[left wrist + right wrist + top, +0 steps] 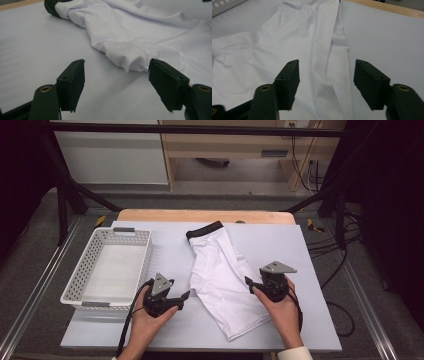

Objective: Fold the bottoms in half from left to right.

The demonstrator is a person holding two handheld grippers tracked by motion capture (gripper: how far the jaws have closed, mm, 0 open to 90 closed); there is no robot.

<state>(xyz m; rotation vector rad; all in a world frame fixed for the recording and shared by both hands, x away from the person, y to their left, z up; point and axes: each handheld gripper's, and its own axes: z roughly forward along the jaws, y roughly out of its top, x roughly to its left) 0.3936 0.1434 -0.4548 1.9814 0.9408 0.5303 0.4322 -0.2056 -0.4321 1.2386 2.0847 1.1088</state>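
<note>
A white garment (222, 280) with a black waistband (204, 230) lies folded lengthwise on the pale table cover (310, 285), waistband at the far end. My left gripper (186, 296) sits just left of its near half, with open jaws pointing at it. In the left gripper view, the left gripper (116, 75) holds nothing, and a rumpled fold of the garment (130, 53) lies just past its tips. My right gripper (248, 282) is at the garment's right edge. In the right gripper view, the right gripper (326, 75) is open above the garment (294, 45), not pinching it.
A white perforated basket (85, 265) stands empty at the table's left side, close to my left hand. Bare table cover lies to the right of the garment and along the front edge. Black frame bars and cables surround the table.
</note>
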